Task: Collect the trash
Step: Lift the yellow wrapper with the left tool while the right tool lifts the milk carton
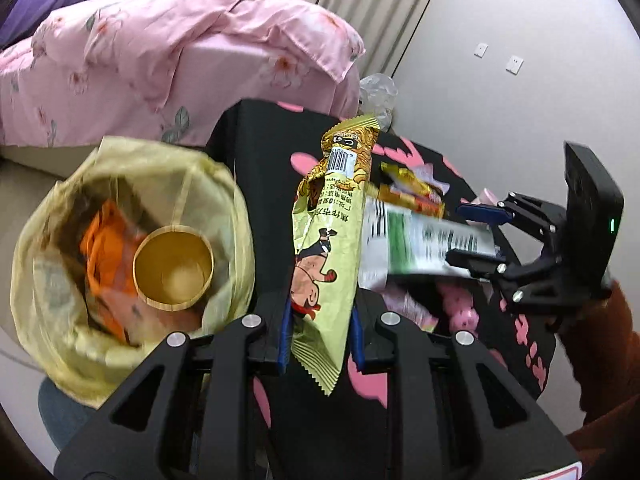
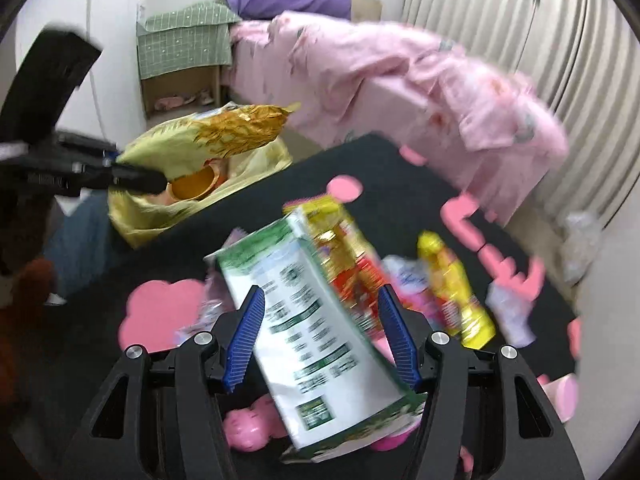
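My left gripper (image 1: 320,336) pinches a long yellow-green snack wrapper with a cartoon figure (image 1: 324,248), just beside the yellow-lined trash bin (image 1: 48,280). My right gripper (image 2: 320,336) clamps a white-and-green milk carton (image 2: 316,344) above the black table with pink shapes (image 2: 400,172).

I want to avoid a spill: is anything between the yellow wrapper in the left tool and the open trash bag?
Nothing visible: the yellow wrapper hangs just beside the trash bag, whose mouth is open.
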Demonstrator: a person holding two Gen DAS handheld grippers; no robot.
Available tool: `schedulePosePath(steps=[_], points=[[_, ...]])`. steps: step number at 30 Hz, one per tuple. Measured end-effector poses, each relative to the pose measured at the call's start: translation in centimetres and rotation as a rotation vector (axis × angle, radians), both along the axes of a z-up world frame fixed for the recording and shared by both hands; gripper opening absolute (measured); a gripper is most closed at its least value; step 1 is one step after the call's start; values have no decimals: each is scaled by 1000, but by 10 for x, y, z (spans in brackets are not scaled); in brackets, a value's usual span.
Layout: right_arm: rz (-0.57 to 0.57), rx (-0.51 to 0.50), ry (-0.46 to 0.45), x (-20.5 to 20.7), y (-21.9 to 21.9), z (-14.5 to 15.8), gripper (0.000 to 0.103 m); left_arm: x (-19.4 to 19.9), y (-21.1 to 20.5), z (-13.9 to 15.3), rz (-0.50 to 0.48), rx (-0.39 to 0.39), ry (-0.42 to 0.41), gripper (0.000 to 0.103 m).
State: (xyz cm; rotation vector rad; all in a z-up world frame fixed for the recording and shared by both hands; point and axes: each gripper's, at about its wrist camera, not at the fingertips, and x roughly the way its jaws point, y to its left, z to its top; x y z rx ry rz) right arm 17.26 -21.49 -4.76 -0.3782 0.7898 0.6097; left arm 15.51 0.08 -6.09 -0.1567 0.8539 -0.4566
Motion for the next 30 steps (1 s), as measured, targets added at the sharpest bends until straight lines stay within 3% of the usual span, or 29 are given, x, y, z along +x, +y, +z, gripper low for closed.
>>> schedulePosePath(steps=[2, 5, 8, 13, 18, 19, 22, 26, 30], points=[[-2, -7, 7, -8, -4, -1, 56, -4, -1, -5, -3, 3, 8, 22], [-39, -83, -52, -30, -10, -4, 55, -6, -3, -9, -9, -21, 19, 22], [-133, -88, -61, -49, -35, -3, 42, -7, -12, -11, -37, -29, 26, 22], [-253, 24, 39, -68, -81, -8, 41, -12, -41, -23, -110, -11, 58, 22], [-311, 62, 84, -89, -99, -19, 40, -17, -64, -33, -148, 6, 82, 22], [-323, 88, 82, -91, -102, -19, 41, -17, -67, -33, -154, 6, 82, 22], [-336, 168, 102, -89, -106, -17, 58, -18, -72, -31, -182, 6, 80, 26], [-391, 125, 111, -81, -102, -18, 58, -24, -72, -22, -209, -5, 47, 34], [-481, 246, 153, -80, -113, -17, 58, -26, -66, -15, -218, -41, 28, 40]])
